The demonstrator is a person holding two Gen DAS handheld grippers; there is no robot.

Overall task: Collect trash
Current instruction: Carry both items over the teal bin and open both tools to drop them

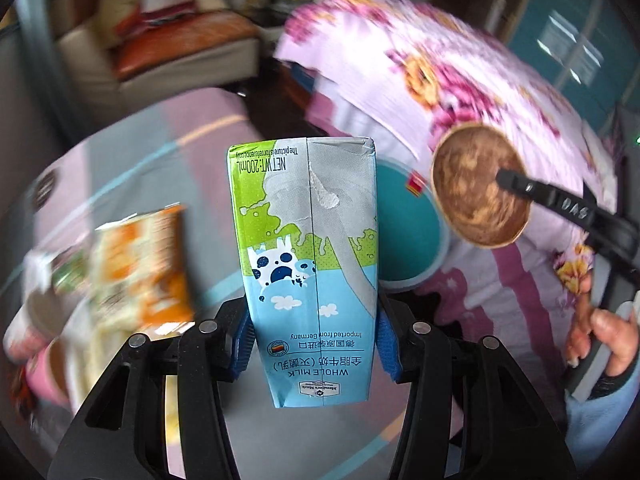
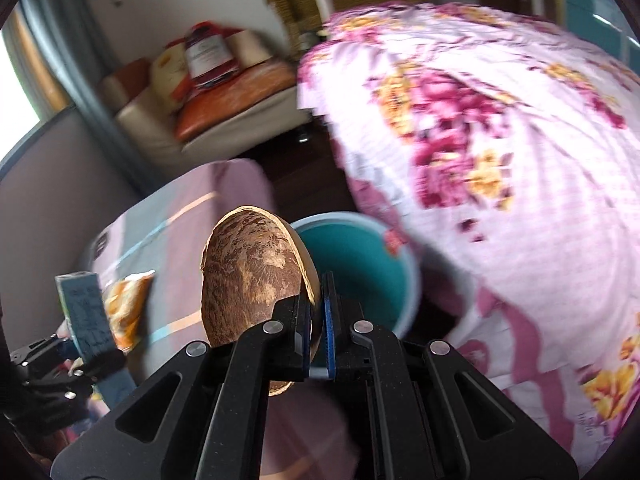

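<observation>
My left gripper (image 1: 316, 344) is shut on a blue-and-green milk carton (image 1: 308, 256), held upside down above the bed. The carton also shows at the left of the right wrist view (image 2: 84, 312). My right gripper (image 2: 318, 320) is shut on the rim of a brown coconut shell half (image 2: 252, 280). In the left wrist view the shell (image 1: 478, 186) hangs to the right, next to a teal bin (image 1: 408, 232). In the right wrist view the bin (image 2: 360, 264) stands open just beyond the shell. An orange snack wrapper (image 1: 144, 268) lies on the bed at left and shows in the right wrist view (image 2: 128, 304).
A pink and grey striped bed sheet (image 1: 132, 160) covers the bed. A floral quilt (image 2: 500, 160) is heaped at right behind the bin. A cream sofa (image 2: 224, 120) with bags stands at the back. Dark floor (image 2: 304, 184) lies between bed and sofa.
</observation>
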